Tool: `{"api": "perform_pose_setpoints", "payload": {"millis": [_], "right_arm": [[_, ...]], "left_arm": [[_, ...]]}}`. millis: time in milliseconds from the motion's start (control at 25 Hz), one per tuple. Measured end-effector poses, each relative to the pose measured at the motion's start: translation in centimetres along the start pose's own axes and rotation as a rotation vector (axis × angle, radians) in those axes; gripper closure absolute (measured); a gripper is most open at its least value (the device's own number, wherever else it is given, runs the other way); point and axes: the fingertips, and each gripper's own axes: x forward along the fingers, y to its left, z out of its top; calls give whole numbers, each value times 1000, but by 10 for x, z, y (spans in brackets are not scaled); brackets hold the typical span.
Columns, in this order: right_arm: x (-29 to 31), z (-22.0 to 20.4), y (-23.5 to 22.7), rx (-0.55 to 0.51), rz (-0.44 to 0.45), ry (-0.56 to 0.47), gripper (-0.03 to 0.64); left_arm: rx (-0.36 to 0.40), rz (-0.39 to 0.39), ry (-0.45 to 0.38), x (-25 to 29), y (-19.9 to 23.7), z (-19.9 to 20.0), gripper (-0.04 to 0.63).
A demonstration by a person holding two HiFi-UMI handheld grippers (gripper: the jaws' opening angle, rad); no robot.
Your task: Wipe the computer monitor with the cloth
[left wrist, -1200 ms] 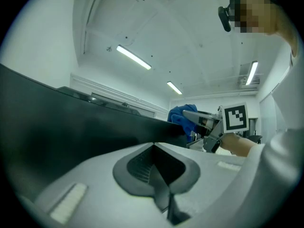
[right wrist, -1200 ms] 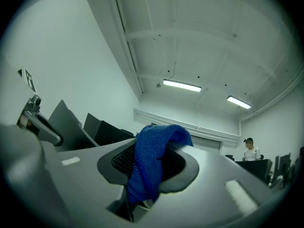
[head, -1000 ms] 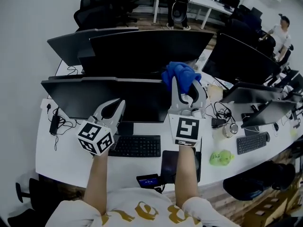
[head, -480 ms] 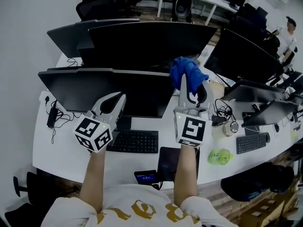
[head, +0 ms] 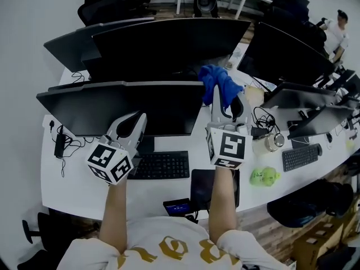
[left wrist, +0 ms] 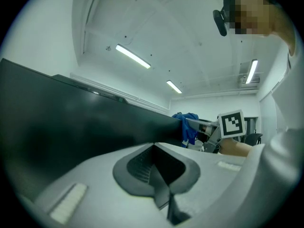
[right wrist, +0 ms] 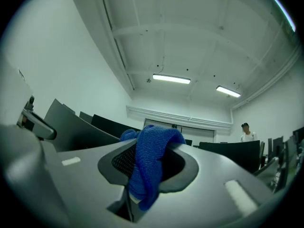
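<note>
At the top right corner of the wide black computer monitor (head: pixel 112 108) on the white table (head: pixel 73 187), right claw (head: pixel 224 101) is clamped on the crumpled blue microfibre cloth (head: pixel 217 81); contact with the screen unclear. Left claw (head: pixel 131 129) has jaws together, empty, before the screen's lower edge.

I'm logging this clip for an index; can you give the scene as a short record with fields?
right gripper: shut on blue cloth, held up at the near monitor upper right corner
left gripper: shut, empty, in front of the near monitor's lower edge
blue cloth against screen: cannot tell
desk: keyboard below the near monitor
</note>
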Motion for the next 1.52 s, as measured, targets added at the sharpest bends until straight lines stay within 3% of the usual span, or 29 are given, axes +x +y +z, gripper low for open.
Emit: {"api": "perform_pose_setpoints", "payload": {"millis": [640,1320,1520], "right_arm": [[-2,-23,0,162,15,-19,492],[-6,-52,9,205,41,27,495],[-8,-64,12,231,48,48,495]], "left_arm": [[-34,-20,40,9,3,-20,595],[-16,-1,55,10,7,-33,595],[-76,-14,80,11,11,-48,595]]}}
